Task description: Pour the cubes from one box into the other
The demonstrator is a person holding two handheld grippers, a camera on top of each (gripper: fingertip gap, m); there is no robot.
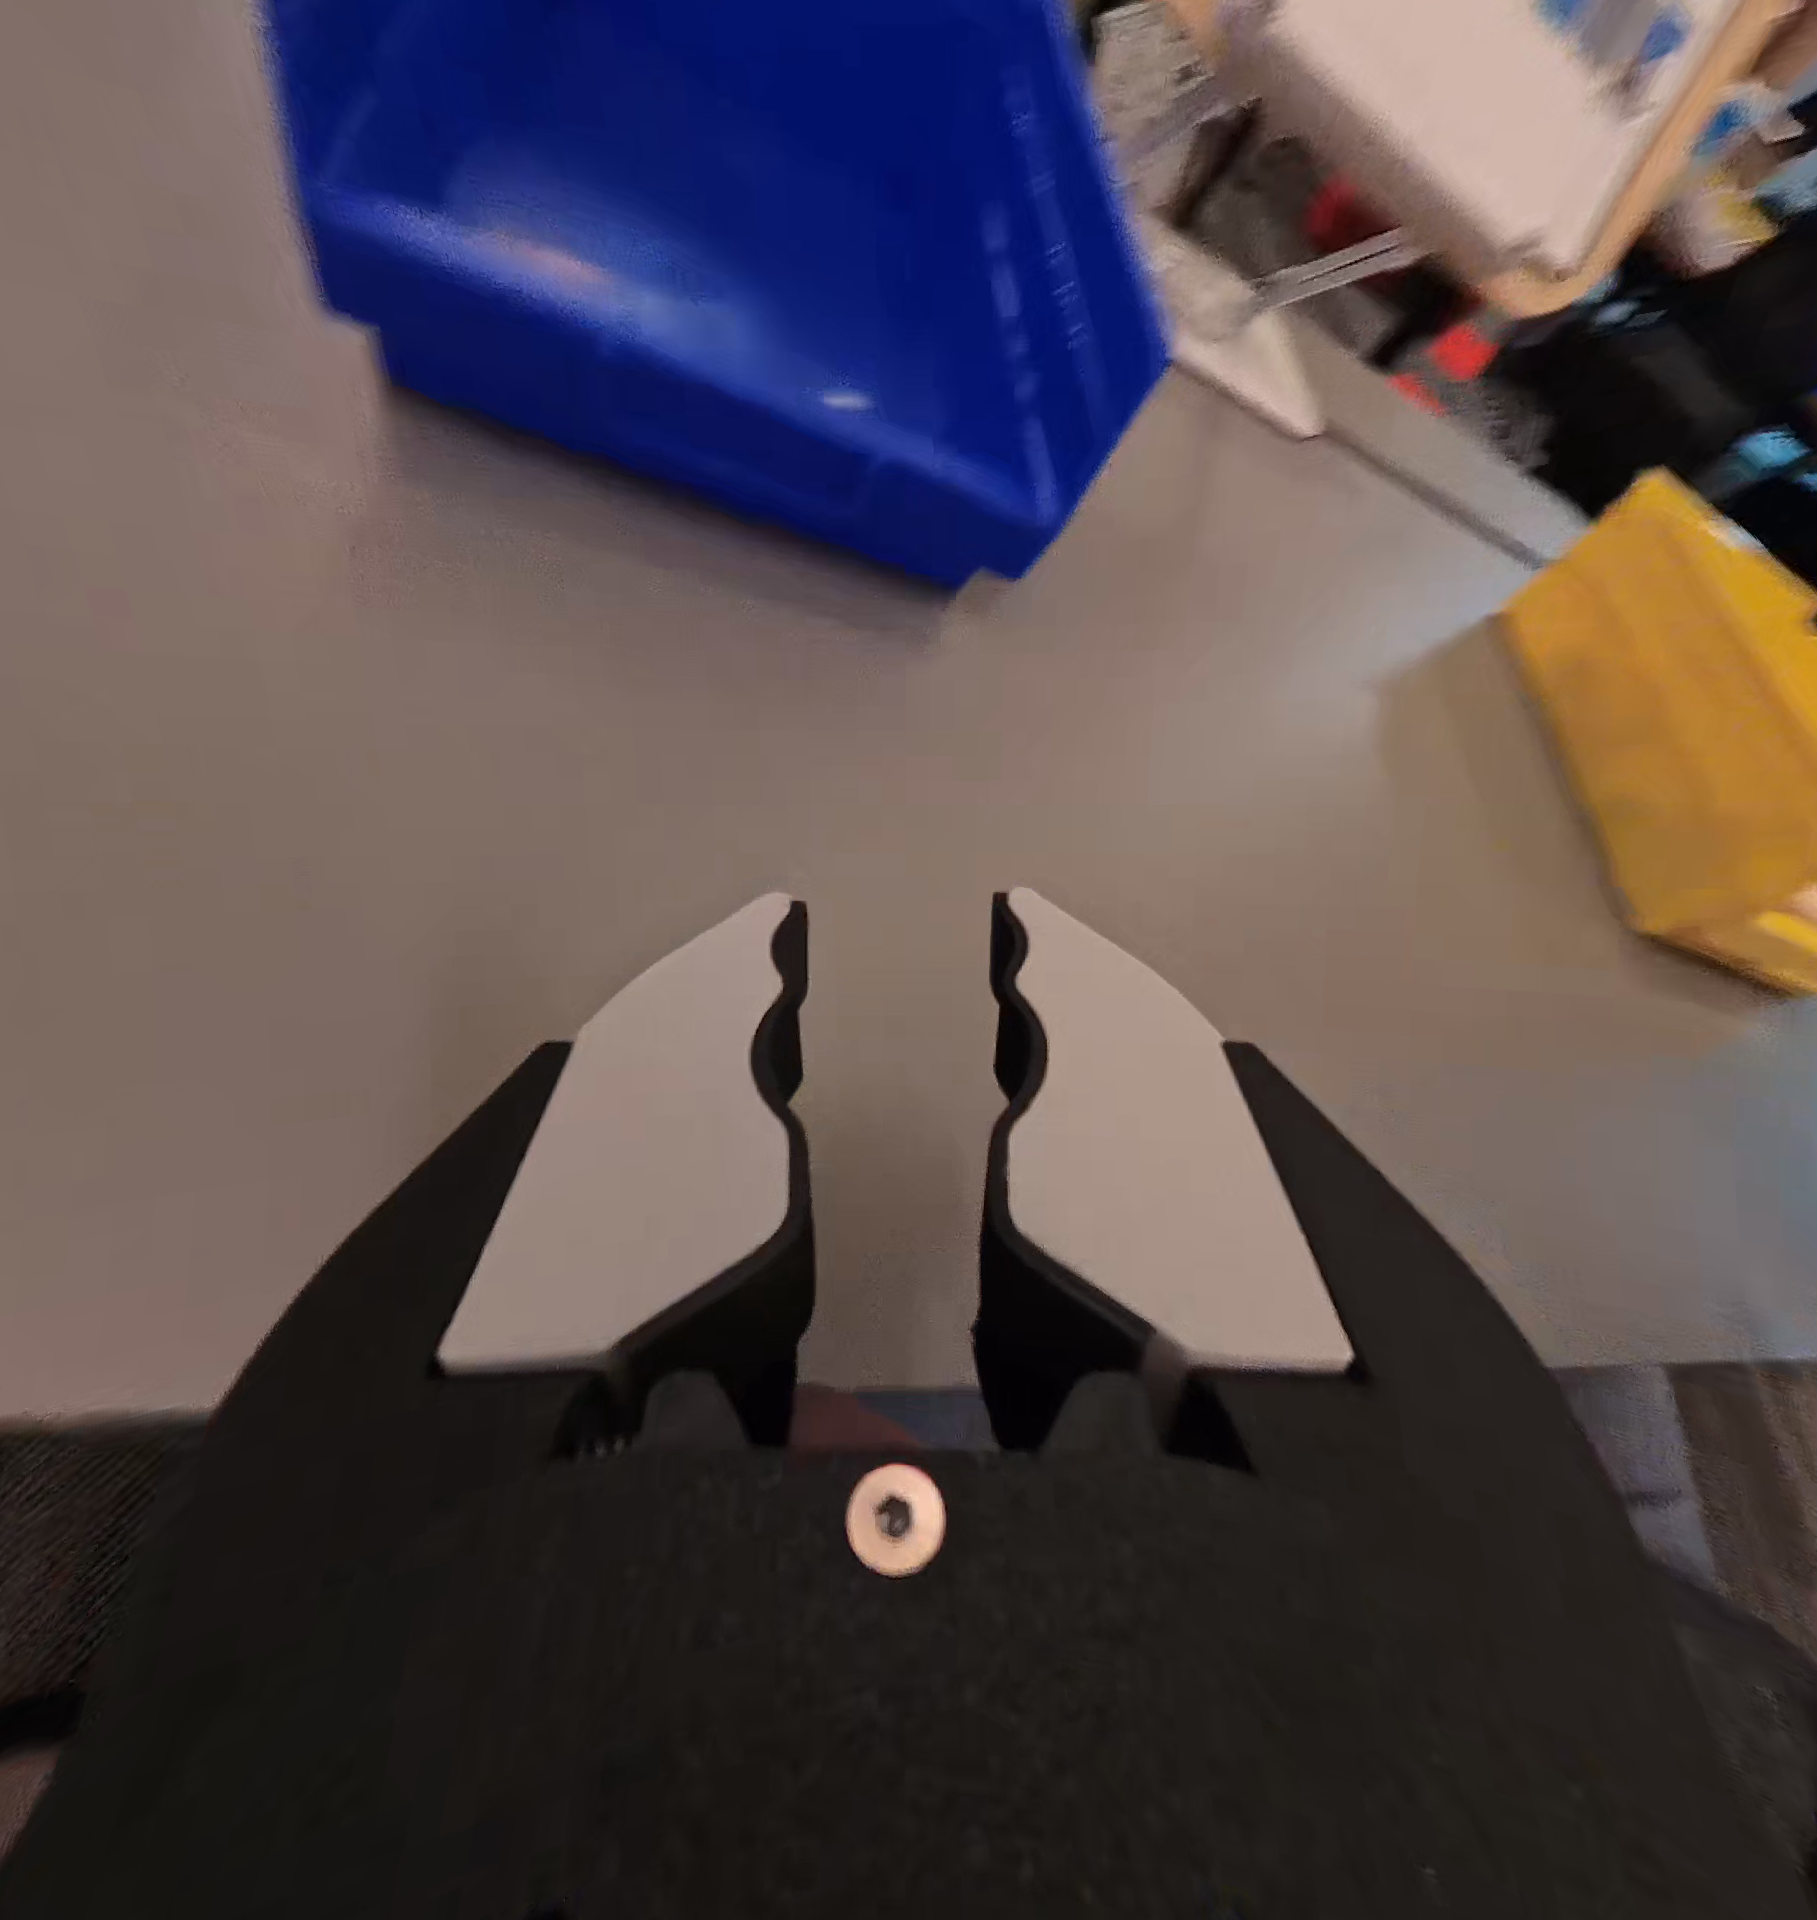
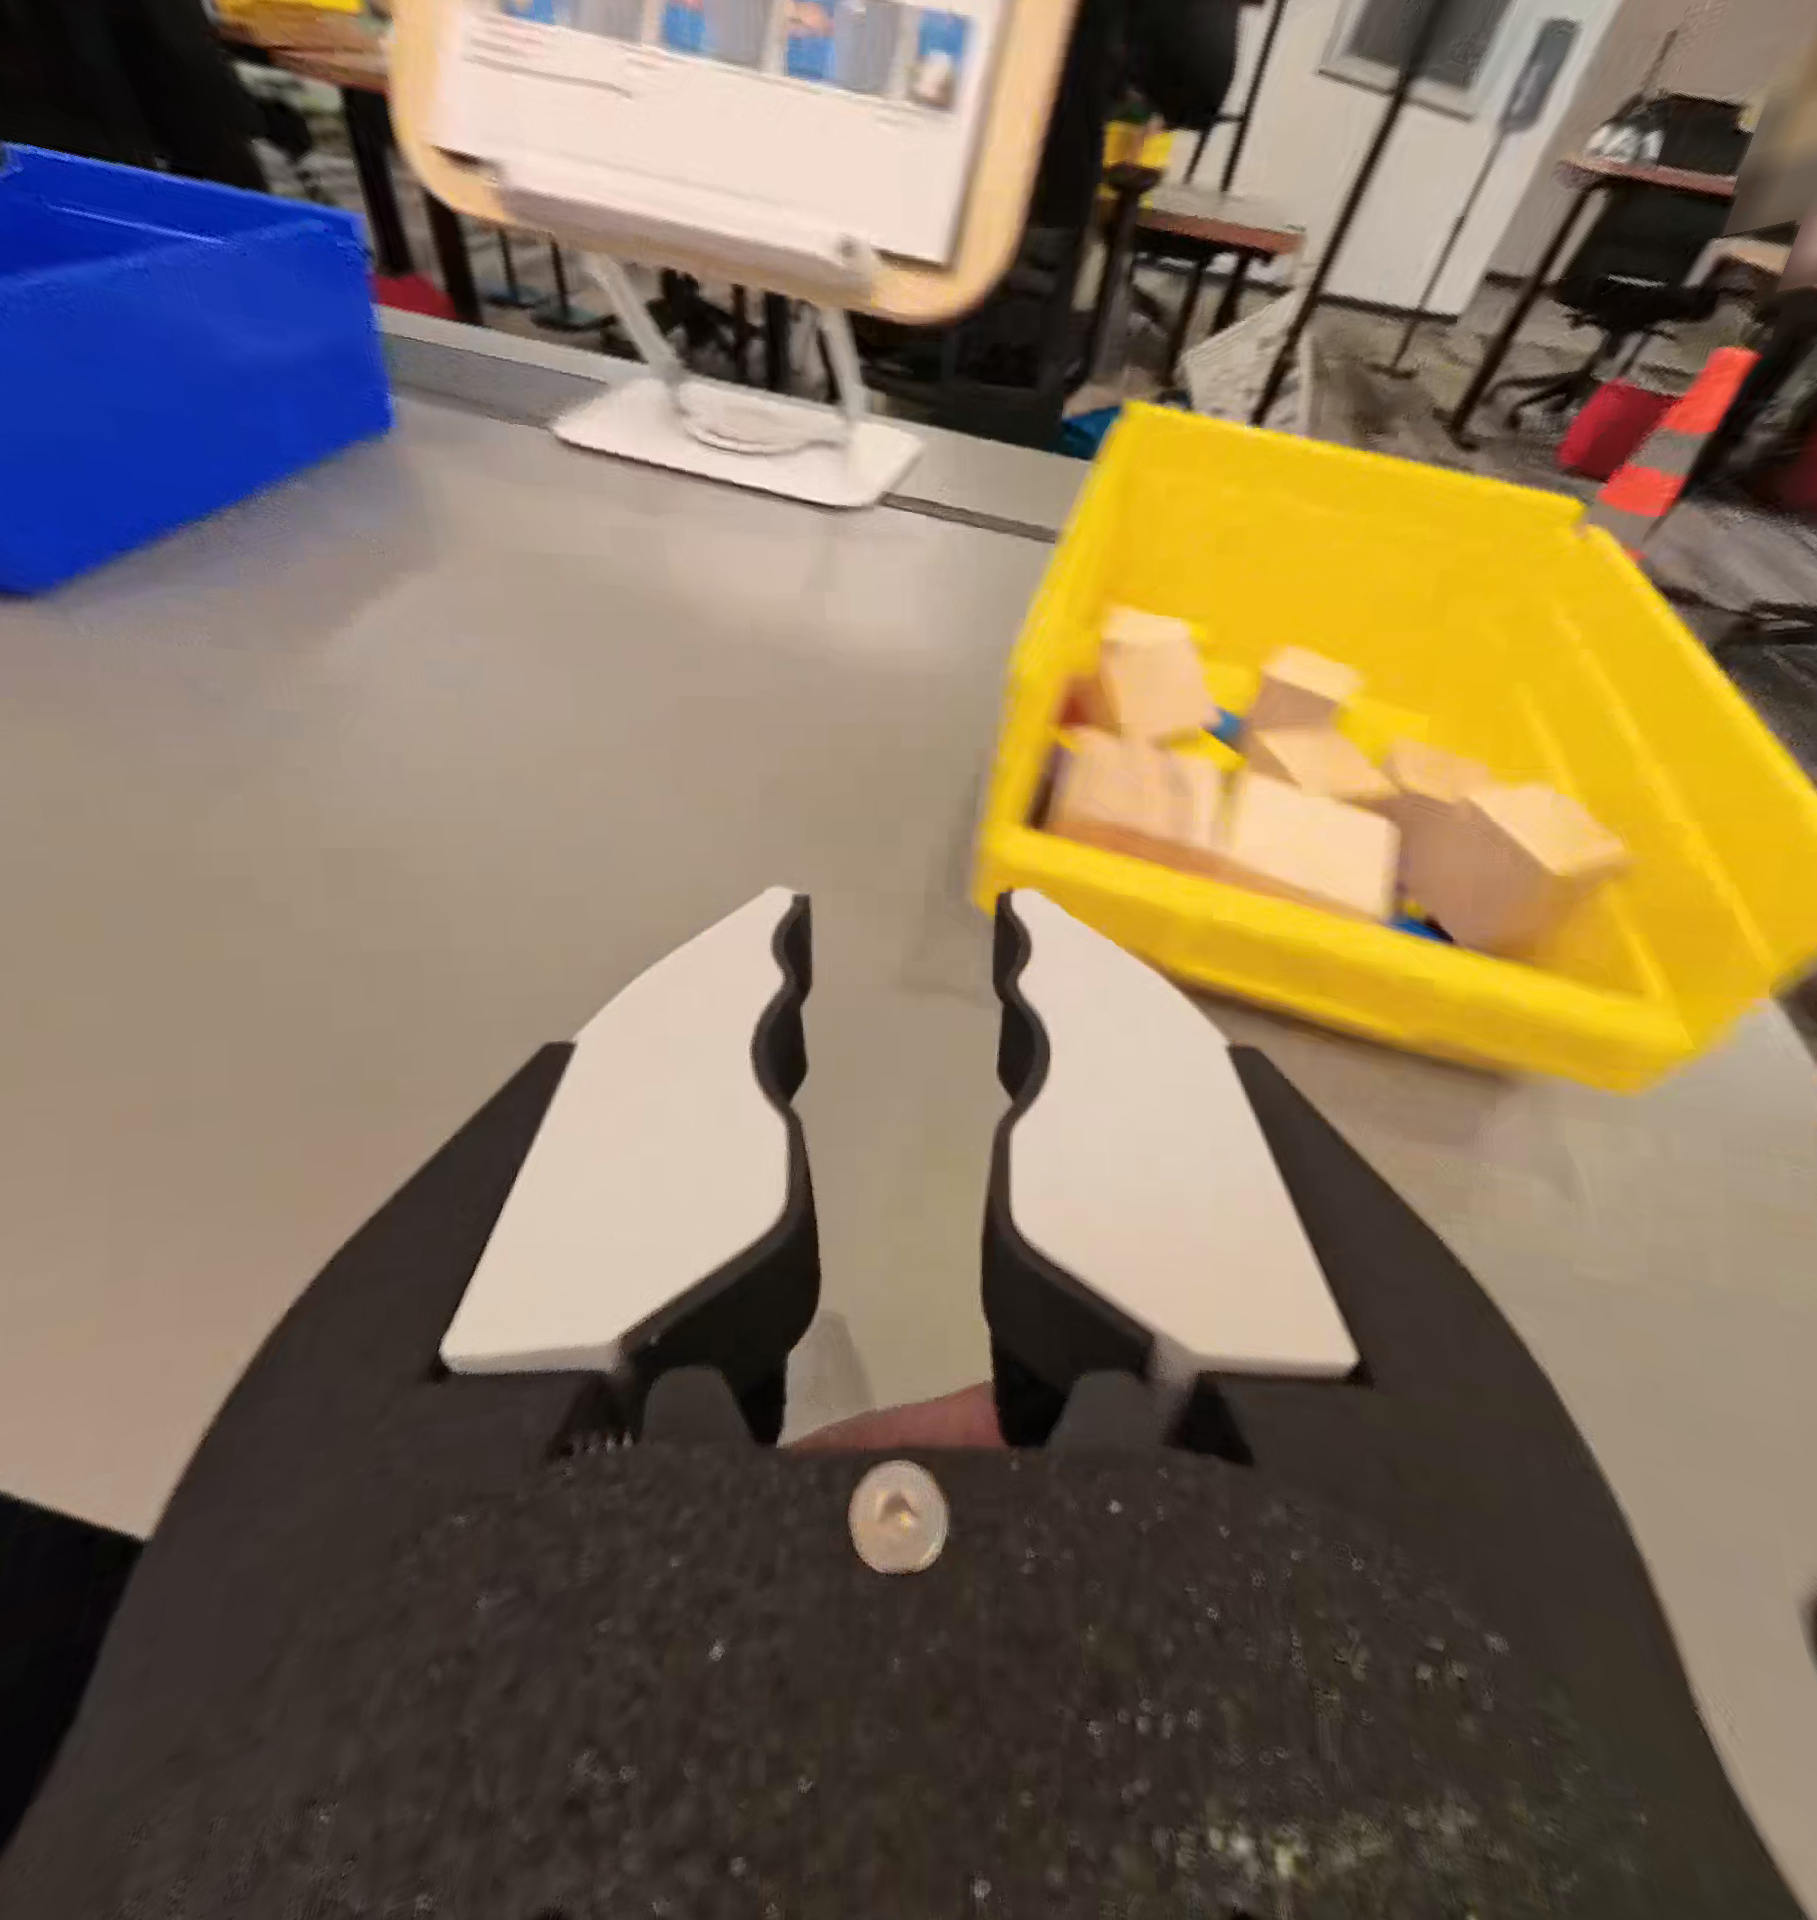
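Nearest the lens, the right claw (image 2: 902,904) hangs over the grey tabletop (image 2: 468,831) with its fingers parted and nothing between them. Just ahead to its right sits the yellow box (image 2: 1299,966), low front lip turned toward the claw, its long axis running away toward the far edge; pale wooden cubes (image 2: 1309,831) lie heaped inside. Well apart on the left stands the blue box (image 1: 738,312). The left claw (image 1: 899,904), likewise released and empty, faces that box's low open front.
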